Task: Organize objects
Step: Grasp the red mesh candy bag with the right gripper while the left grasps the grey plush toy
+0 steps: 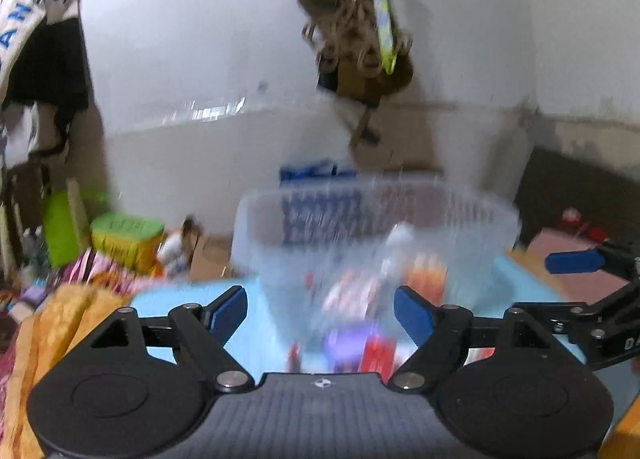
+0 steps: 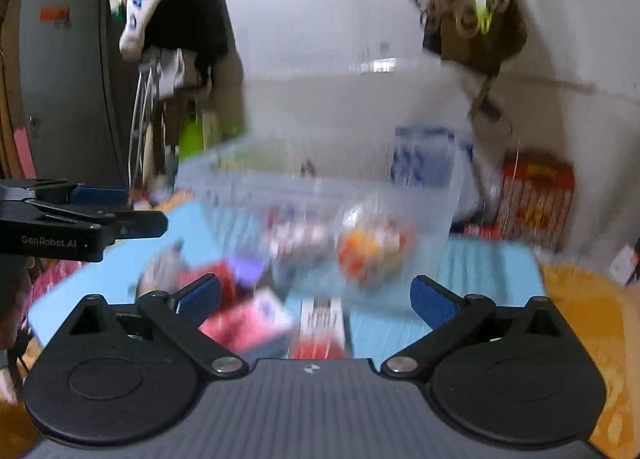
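Observation:
A clear plastic bin [image 1: 376,227] stands on a light blue mat [image 1: 168,303] and holds several small packets, blurred by motion. It also shows in the right wrist view [image 2: 320,195], with an orange and white round packet [image 2: 372,247] inside. My left gripper [image 1: 320,313] is open and empty just in front of the bin. My right gripper [image 2: 316,297] is open and empty above loose red, pink and purple packets [image 2: 244,315] on the mat [image 2: 480,259]. The right gripper shows at the right edge of the left wrist view [image 1: 580,263], and the left gripper at the left of the right wrist view [image 2: 120,215].
A blue and white box [image 1: 312,171] stands behind the bin. A red carton [image 2: 536,195] stands at the back right. A green and yellow box [image 1: 128,239] and clutter lie at the left. Orange cloth [image 1: 60,323] surrounds the mat. Bags [image 1: 360,39] hang on the white wall.

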The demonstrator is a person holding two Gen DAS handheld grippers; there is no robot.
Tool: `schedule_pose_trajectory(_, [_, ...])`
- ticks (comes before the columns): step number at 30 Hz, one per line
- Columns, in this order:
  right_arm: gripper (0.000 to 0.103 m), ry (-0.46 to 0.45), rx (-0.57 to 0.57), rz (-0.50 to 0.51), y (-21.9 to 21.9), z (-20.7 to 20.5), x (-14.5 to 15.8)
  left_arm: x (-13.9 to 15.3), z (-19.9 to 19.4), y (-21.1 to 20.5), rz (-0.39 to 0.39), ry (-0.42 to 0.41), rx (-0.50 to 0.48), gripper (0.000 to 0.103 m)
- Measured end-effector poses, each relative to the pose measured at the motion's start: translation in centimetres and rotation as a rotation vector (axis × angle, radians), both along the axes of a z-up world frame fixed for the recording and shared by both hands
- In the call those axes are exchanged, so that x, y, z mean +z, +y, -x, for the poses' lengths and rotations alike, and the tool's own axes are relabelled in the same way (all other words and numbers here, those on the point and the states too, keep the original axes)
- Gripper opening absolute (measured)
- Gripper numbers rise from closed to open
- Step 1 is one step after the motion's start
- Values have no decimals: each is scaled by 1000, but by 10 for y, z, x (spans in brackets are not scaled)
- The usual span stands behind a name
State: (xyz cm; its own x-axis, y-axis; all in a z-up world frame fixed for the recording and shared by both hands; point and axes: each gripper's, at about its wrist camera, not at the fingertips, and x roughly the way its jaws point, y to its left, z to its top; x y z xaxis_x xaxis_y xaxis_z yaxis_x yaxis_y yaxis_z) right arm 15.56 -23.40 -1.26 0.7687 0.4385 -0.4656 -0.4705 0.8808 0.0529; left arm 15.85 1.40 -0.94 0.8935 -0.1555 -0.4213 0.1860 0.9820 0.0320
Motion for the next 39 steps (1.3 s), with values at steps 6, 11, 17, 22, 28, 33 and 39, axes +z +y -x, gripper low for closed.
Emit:
schedule_pose_trajectory(6, [87,91,-38,38,1,-14,-17,-24,-4,14,-1,96,49,84])
schedule_pose_trajectory(11, [79,138,-15,44,0,-12,-31,-37,-11,26,43,158,52,84])
schedule_pose_trajectory(17, [64,185,10,70,7,-16,-42,-58,-21,25,34,227,28,84])
schedule_pose_trajectory(22, [51,185,23,86,8,-14,-43,-68,-25,21,11,245,29,84])
schedule_pose_trajectory(28, [51,186,33,90,8,-13,-42,-70,-24,18,-7,229,6,77])
schedule_pose_trajectory(33, [51,185,30,87,8,-14,-41,-69,-19,12,-29,214,-13,65])
schedule_pose_trajectory(39, [52,182,38,100,13,-14,-44,-69,-18,9,-38,210,-16,66])
